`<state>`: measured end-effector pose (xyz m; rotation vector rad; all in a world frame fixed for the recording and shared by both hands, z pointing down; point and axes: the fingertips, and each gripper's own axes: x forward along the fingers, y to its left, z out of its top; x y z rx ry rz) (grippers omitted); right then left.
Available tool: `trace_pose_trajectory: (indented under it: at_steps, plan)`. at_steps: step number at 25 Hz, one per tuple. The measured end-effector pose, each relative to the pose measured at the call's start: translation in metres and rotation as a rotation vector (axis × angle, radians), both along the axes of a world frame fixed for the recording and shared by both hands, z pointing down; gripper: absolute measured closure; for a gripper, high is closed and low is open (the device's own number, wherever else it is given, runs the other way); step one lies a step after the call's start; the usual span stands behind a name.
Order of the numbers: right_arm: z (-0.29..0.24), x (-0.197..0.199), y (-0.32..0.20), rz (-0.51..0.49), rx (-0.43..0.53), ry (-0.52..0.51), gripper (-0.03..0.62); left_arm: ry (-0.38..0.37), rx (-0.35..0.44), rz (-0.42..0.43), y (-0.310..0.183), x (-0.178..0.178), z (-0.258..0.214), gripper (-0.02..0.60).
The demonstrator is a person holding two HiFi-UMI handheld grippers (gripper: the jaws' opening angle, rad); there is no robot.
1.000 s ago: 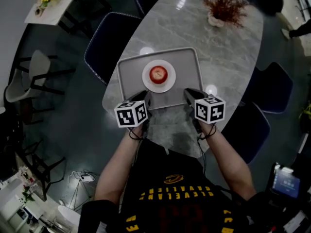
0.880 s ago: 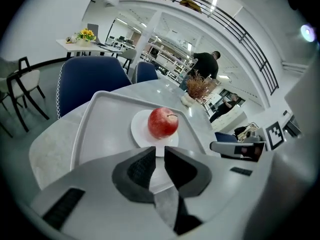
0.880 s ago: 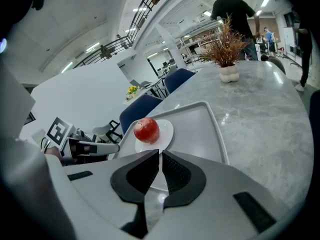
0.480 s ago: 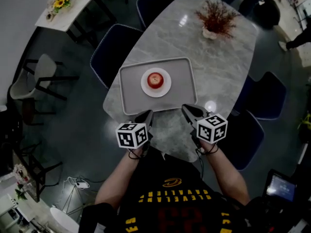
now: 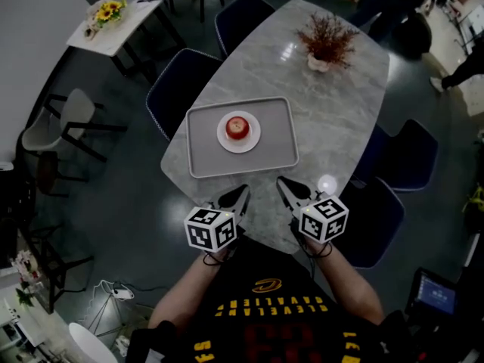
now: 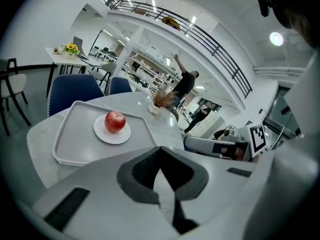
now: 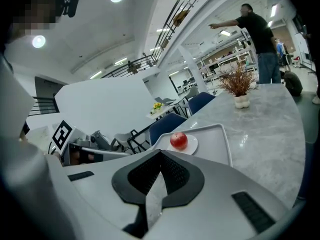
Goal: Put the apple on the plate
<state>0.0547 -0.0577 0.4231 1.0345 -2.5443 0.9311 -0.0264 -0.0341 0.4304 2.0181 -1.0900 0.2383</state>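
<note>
A red apple rests on a small white plate in the middle of a grey tray on the marble table. It shows in the left gripper view as the apple on the plate, and in the right gripper view as the apple on the tray. My left gripper and right gripper hover side by side at the table's near edge, short of the tray. Both are shut with nothing in them: left gripper, right gripper.
A dried red plant in a white pot stands at the table's far end. Dark blue chairs ring the table, one at the right. A side table with sunflowers stands at the far left. A person stands beyond the table.
Both grippers have drawn back from the tray's near rim toward the person's body. The apple has stayed on the plate.
</note>
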Motion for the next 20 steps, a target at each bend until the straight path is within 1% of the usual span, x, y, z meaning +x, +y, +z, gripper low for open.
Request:
trace_pose_trajectory:
  at_steps: [3,7,11,14,20]
  plan:
    - [-0.011,0.004,0.009,0.0,0.029,-0.006,0.588,0.011,0.022,0.006,0.009,0.013,-0.012,0.58]
    - [-0.018,0.004,0.017,0.012,0.059,-0.016,0.588,0.014,0.055,0.035,0.023,0.032,-0.022,0.58]
    - [-0.027,0.001,0.029,-0.005,0.093,-0.029,0.588,-0.015,0.098,0.058,0.031,0.042,-0.032,0.58]
    - [-0.037,-0.001,0.038,-0.025,0.123,-0.044,0.588,-0.031,0.133,0.051,0.035,0.043,-0.043,0.58]
    - [-0.067,0.002,0.047,-0.041,0.212,-0.058,0.588,-0.077,0.225,0.06,0.04,0.05,-0.072,0.58]
